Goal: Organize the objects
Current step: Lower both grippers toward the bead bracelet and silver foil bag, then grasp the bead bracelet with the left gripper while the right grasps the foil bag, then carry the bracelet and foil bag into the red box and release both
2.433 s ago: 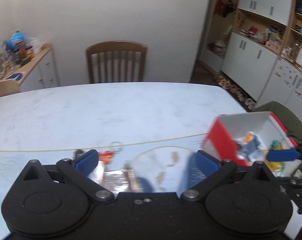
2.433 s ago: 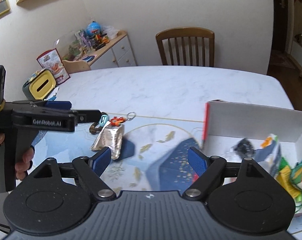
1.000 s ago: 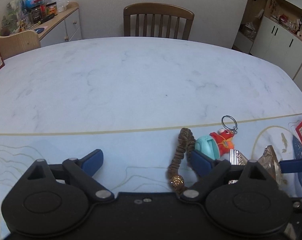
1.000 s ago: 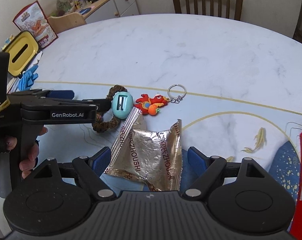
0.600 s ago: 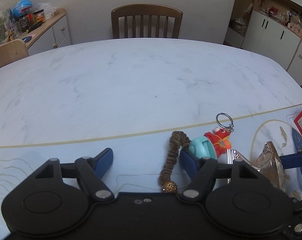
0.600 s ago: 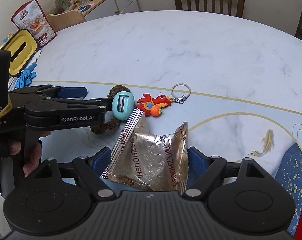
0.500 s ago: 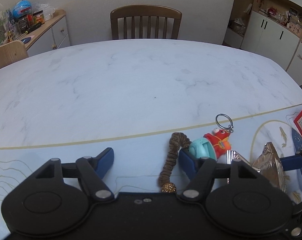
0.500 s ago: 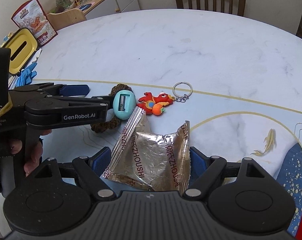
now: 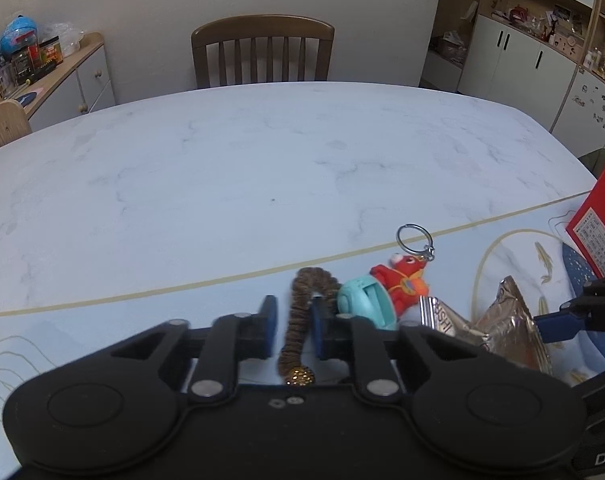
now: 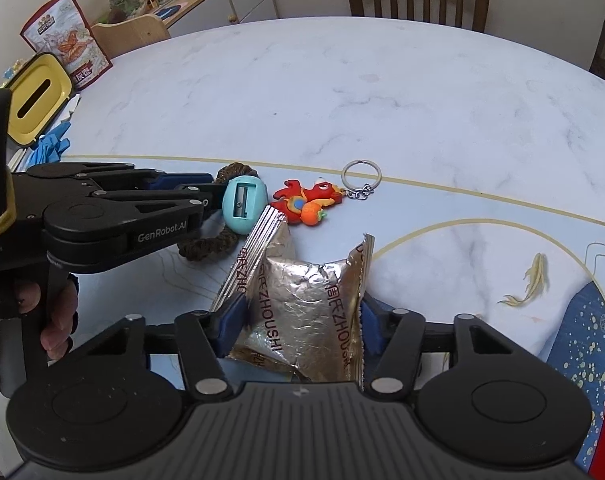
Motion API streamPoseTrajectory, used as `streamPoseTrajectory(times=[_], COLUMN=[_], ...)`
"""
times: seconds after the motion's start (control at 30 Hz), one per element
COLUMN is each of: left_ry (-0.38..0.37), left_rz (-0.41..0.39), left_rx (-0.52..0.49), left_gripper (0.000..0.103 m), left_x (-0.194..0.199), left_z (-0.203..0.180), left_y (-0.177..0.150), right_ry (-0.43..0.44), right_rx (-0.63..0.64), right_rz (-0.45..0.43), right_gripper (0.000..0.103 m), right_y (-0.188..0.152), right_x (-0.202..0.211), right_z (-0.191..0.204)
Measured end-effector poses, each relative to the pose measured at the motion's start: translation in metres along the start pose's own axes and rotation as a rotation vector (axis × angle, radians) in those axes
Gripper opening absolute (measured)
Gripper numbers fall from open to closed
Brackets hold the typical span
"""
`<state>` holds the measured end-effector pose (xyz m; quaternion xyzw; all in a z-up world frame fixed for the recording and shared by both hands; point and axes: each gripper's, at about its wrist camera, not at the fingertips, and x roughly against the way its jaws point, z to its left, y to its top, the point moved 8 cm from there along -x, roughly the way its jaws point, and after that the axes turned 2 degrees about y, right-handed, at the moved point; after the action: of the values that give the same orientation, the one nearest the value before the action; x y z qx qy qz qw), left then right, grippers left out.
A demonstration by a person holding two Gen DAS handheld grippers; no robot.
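Both my claws have just closed: the left gripper (image 9: 292,330) now pinches the brown hair tie (image 9: 298,312) and the right gripper (image 10: 298,330) the foil packet (image 10: 302,304), both on the table (image 9: 262,160), ready to lift.

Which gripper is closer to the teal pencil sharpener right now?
Left. The left gripper straddles the brown braided cord, its fingers right beside the teal pencil sharpener. The right gripper sits farther back, closed on the foil packet.

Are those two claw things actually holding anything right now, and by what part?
Yes. The left gripper pinches the brown braided cord around its middle. The right gripper squeezes the silver foil packet by its two side edges, near its lower end.
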<state>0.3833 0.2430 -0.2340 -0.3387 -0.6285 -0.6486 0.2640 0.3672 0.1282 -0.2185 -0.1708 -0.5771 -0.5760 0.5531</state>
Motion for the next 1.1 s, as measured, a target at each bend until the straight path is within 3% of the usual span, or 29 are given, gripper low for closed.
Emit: streamPoseTrajectory(times=[0.23,0.73,1.1], left_ry=[-0.007,-0.035,-0.108], left_rz=[0.011,-0.045,-0.069], left_rx=[0.036,0.164,0.158], left_gripper=[0.007,0.006,0.006], left_x=[0.002,0.057,0.109], left_z=[0.002,0.004,-0.043], left_y=[0.000,0.004,0.013], right_ry=[0.006,0.050,0.070], right_rx=[-0.002,-0.040,-0.025], right_rz=[-0.004,-0.047,-0.065], right_gripper=[0.048,0.046,0.046], right_y=[-0.004,-0.014,-0.023], right_x=[0.008,0.057,0.121], right_z=[0.001,0.002,-0.005])
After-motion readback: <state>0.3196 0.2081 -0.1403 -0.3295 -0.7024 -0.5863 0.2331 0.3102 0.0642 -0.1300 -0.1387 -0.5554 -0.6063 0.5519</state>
